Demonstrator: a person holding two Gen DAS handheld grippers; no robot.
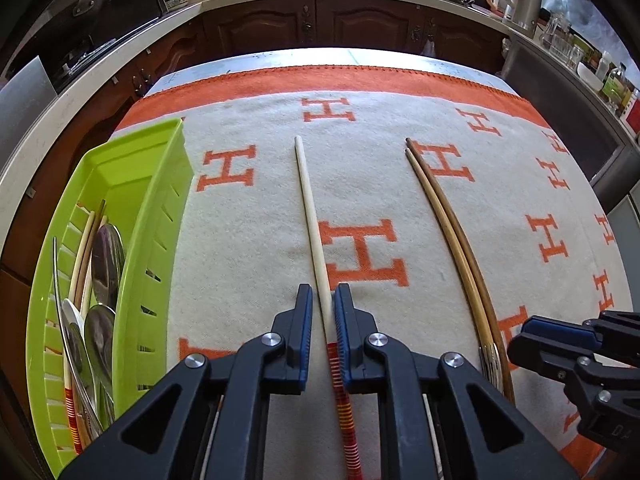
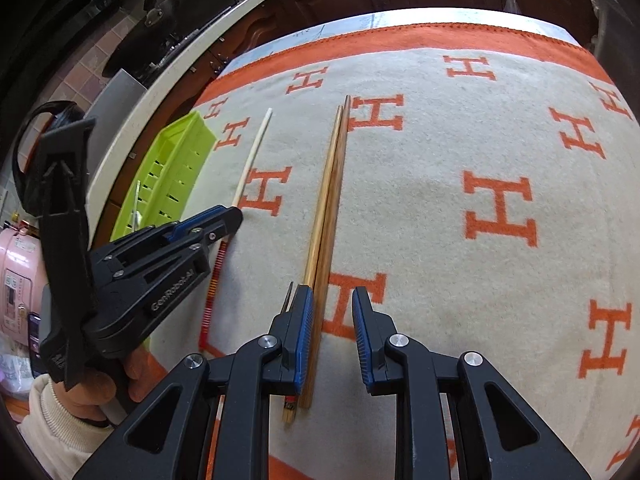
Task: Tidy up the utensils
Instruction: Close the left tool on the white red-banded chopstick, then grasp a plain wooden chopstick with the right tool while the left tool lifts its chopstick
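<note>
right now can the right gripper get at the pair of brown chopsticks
Probably yes. The right gripper already hangs over the brown chopsticks, its jaws apart, with one stick between them. Nothing lies across the pair, and the left gripper is off to the side on the white chopstick.

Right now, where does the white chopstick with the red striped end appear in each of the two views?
Left wrist view: the white chopstick runs up the centre, its lower part between the left gripper pads.
Right wrist view: it lies left of centre, slanted, partly behind the left gripper.
Shared landmark: the green basket, left of it in both.
</note>
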